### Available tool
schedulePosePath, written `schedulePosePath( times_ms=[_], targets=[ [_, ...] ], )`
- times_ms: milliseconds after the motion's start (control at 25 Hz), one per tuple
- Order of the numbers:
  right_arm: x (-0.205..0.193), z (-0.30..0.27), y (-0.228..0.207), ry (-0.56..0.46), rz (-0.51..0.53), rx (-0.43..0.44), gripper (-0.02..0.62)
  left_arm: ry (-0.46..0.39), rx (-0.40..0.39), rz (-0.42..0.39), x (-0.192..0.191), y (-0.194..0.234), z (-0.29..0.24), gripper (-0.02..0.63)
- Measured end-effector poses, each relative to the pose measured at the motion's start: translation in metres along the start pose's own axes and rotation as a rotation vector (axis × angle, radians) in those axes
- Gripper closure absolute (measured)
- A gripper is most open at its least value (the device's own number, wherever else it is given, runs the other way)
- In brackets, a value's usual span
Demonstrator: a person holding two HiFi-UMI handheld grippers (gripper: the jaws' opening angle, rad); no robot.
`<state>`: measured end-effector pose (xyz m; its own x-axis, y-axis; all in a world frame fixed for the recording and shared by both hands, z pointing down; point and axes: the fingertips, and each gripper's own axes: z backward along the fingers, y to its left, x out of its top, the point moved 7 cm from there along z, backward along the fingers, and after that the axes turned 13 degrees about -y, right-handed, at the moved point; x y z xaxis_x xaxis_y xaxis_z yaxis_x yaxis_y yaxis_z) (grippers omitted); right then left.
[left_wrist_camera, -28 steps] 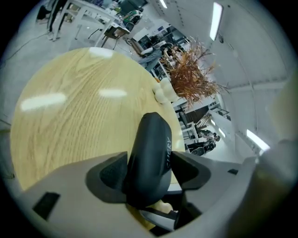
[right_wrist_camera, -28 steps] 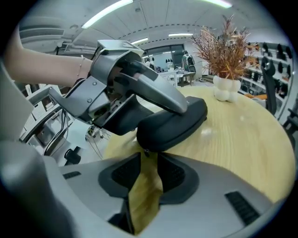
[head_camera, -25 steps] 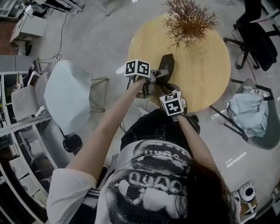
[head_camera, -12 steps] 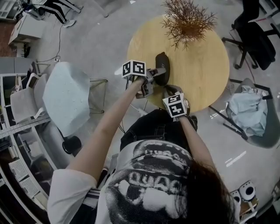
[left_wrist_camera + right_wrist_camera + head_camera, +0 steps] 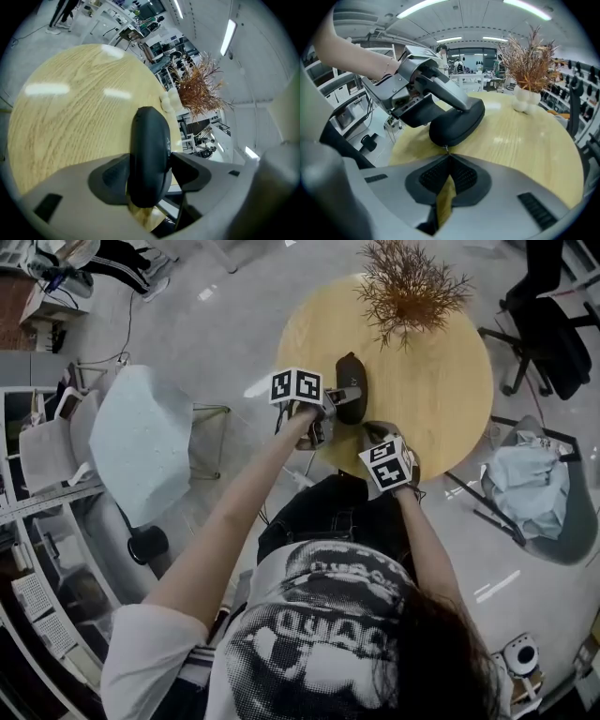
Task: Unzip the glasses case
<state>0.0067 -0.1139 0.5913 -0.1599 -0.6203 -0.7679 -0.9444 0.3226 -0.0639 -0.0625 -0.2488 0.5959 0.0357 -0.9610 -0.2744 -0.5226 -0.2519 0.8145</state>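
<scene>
While the left gripper [image 5: 149,165] clamps the closed glasses case [image 5: 457,123], the right gripper [image 5: 448,157]'s jaws, just closing, pinch its barely visible zipper pull [image 5: 446,149].

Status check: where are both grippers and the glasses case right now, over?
Left gripper clamped on glasses case. Right gripper just closed, pinching zipper pull. Case looks closed; nothing blocking on table.

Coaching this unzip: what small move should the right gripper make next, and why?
Probably draw the right gripper along the seam of the black oval glasses case: its jaws have just closed on the metal zipper pull, and the left gripper clamps the case.
</scene>
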Motion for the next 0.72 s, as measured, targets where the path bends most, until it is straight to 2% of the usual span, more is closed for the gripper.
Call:
schedulePosePath(
  times_ms=[400,720],
  targets=[
    [0.007,-0.002,-0.016,0.045,0.107,0.067,0.589,-0.014,-0.018,0.016,-0.001,0.003,0.001,0.324],
    [0.025,-0.013,-0.049,0.05,0.162,0.141,0.594,-0.011,-0.058,0.018,0.001,0.005,0.002,0.325]
  ],
)
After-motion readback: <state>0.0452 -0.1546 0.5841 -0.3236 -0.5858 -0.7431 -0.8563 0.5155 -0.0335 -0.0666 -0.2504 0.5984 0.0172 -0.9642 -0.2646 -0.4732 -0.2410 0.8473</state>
